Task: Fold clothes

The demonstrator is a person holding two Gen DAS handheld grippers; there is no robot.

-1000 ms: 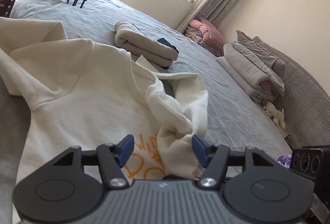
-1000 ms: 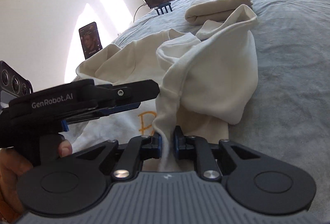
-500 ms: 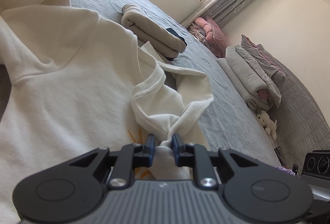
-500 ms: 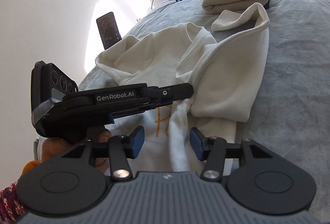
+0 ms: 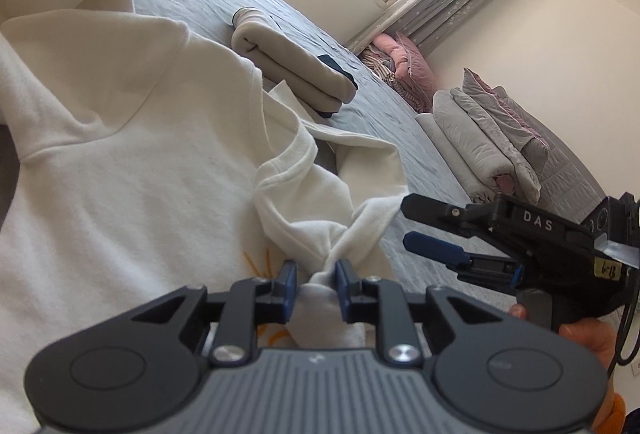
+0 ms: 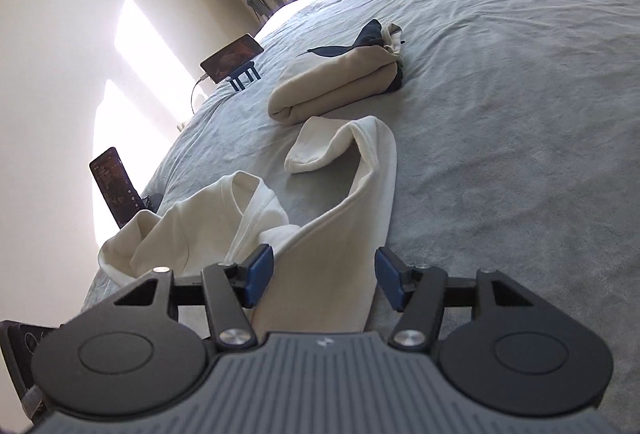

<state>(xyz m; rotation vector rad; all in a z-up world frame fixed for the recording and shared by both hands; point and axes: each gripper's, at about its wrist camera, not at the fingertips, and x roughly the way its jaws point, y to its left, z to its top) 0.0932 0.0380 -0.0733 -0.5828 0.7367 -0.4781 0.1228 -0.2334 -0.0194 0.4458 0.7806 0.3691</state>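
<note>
On the side of the right gripper [image 5: 436, 230], seen from the left wrist, white raised letters read "DAS". Farther back on its body a small yellow sticker [image 5: 608, 268] carries a handwritten mark that looks like "6-13", though the digits are hard to make out. The orange print on the white sweatshirt [image 5: 120, 154] is mostly hidden and cannot be read

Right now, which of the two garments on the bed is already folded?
The beige garment farther up the bed, a neat bundle. The white sweatshirt lies spread and bunched, gripped in the left gripper.
</note>
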